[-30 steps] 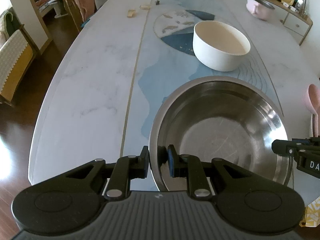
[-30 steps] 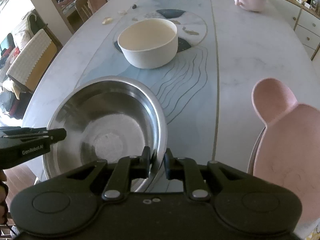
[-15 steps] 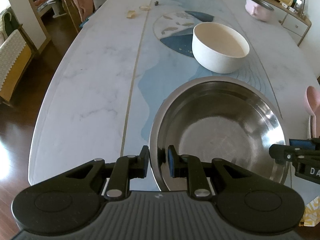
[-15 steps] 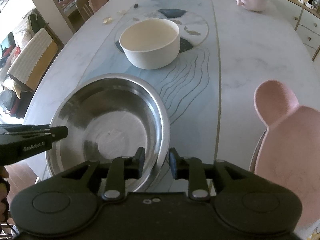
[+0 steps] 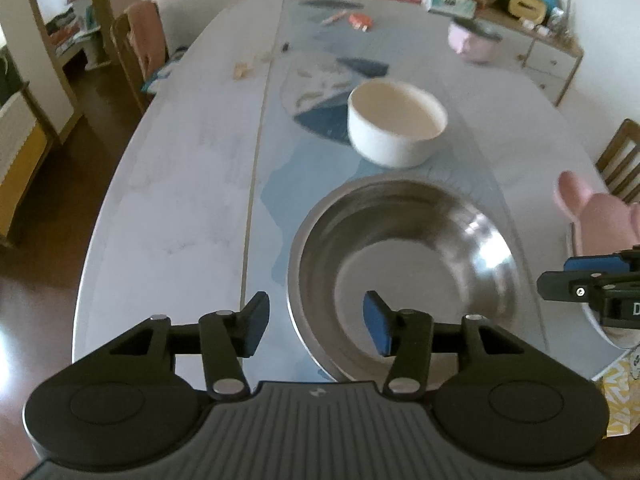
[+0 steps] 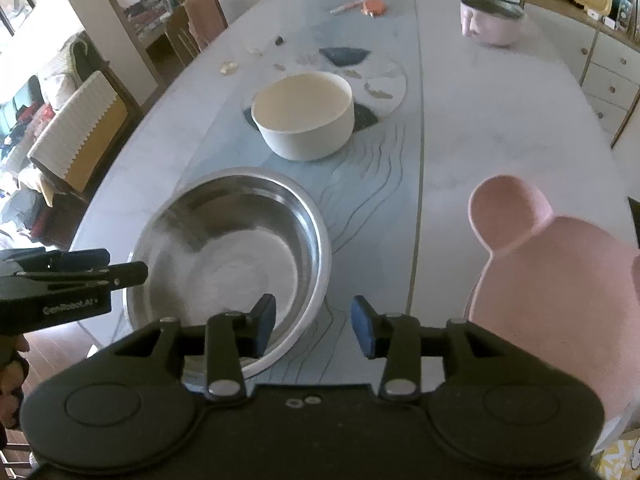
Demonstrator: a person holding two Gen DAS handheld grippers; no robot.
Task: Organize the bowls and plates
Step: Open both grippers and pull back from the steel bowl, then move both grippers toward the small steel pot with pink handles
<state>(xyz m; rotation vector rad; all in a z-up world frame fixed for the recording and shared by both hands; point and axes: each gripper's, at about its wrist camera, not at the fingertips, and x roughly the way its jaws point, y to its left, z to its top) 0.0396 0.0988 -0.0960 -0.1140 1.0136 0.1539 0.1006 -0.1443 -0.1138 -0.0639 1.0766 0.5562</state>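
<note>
Black, blue-padded jaws of the left gripper (image 5: 316, 324) stand spread and have just been opening; the steel bowl's (image 5: 404, 264) near-left rim shows between them, with neither pad pressing on it. The right gripper (image 6: 314, 326) is likewise spread, its jaws just opened, and the bowl's near-right rim lies between them, free of both pads. The steel bowl sits on the table (image 5: 180, 208), on its blue patterned runner, at the near end. Just beyond it, apart from it, stands a white bowl (image 6: 304, 126), upright and empty. To the right of the steel bowl, near the table's edge, is a pink bear-shaped plate (image 6: 560, 288). Far off on the right stands a pink pot (image 6: 490, 20). Small scraps lie at the far left of the table, and chairs stand along its left side.
</note>
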